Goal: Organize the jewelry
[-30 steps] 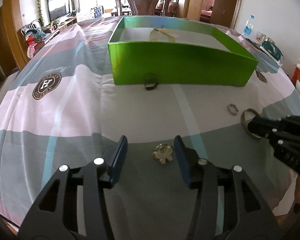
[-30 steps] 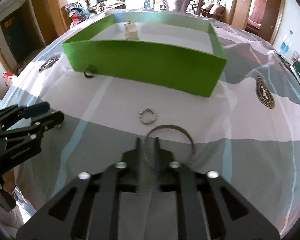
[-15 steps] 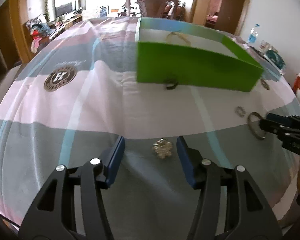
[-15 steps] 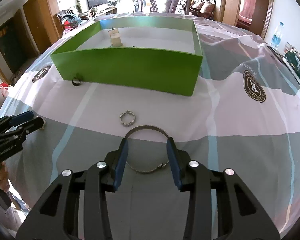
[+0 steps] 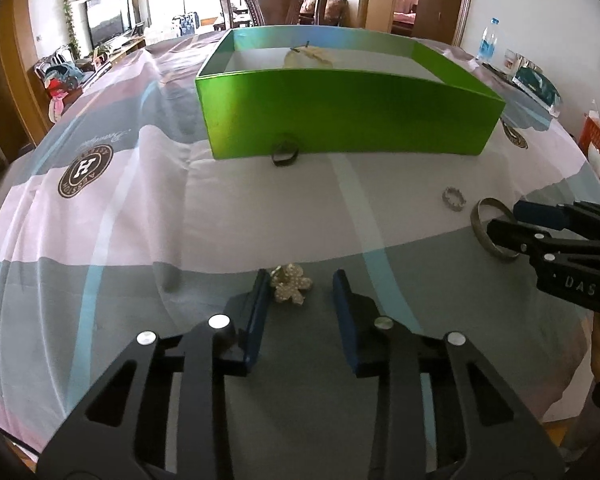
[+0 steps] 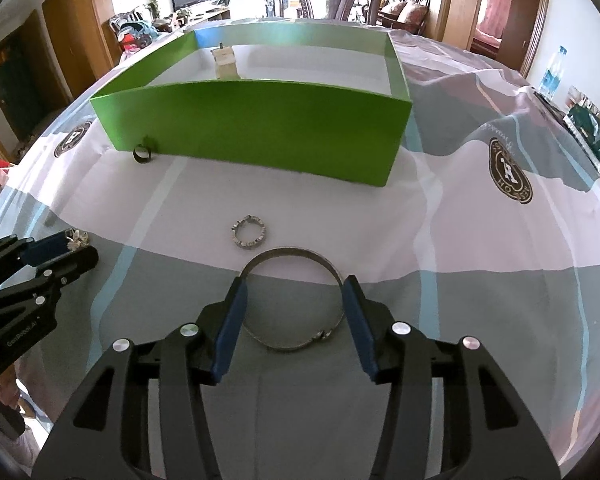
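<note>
The left gripper [image 5: 300, 286], stamped "GenRobot.AI", is closing around a pearl brooch [image 5: 291, 282] without yet clamping it. The right gripper [image 6: 295, 293], marked "DAS", is opening around a silver bangle [image 6: 292, 299] lying flat on the surface [image 6: 480, 280], clasp nearest the camera, before a green box [image 6: 256, 128].

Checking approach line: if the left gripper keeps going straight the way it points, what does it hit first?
Probably the small pearl-and-gold flower brooch, lying on the striped tablecloth between the closing left gripper tips, against its left finger. Depth is uncertain.
</note>
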